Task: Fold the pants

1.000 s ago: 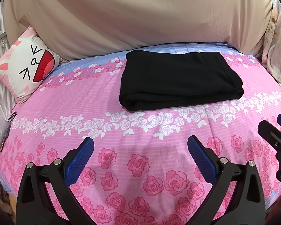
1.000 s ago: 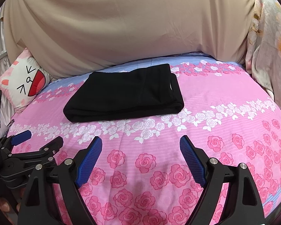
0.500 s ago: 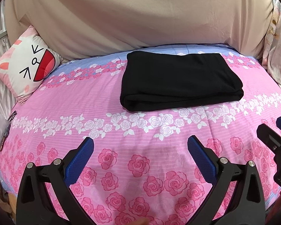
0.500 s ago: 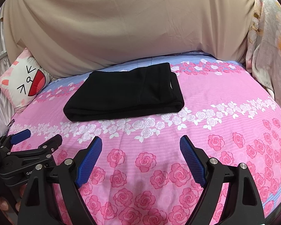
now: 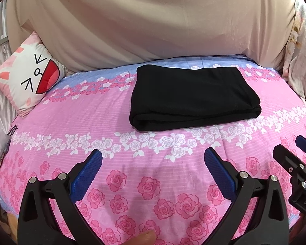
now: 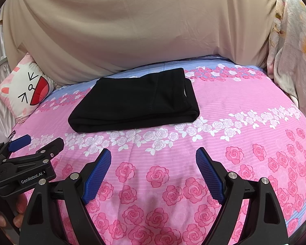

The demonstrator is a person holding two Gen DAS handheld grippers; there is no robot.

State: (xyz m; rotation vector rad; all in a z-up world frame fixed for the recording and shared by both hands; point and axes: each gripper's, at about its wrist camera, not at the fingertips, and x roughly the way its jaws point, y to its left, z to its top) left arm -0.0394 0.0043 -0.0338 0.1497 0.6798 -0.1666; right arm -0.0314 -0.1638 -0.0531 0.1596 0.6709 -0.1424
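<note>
**Pants folded, both grippers hanging back**

The black pants (image 5: 193,98) lie as a compact folded stack on the bed (image 5: 144,183), toward its far edge, right of the cat pillow (image 5: 28,77). The left gripper (image 5: 153,175) and right gripper (image 6: 153,173) hover nearer than the pants, jaws spread wide and empty. The task looks finished; another grab could snag the top layer and undo the fold.

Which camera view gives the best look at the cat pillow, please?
The left wrist view: the cat pillow shows large there, with its whole printed face and its corners clear, propped at the left of the bed. The right wrist view shows the same pillow smaller, nearer the picture's edge.
</note>
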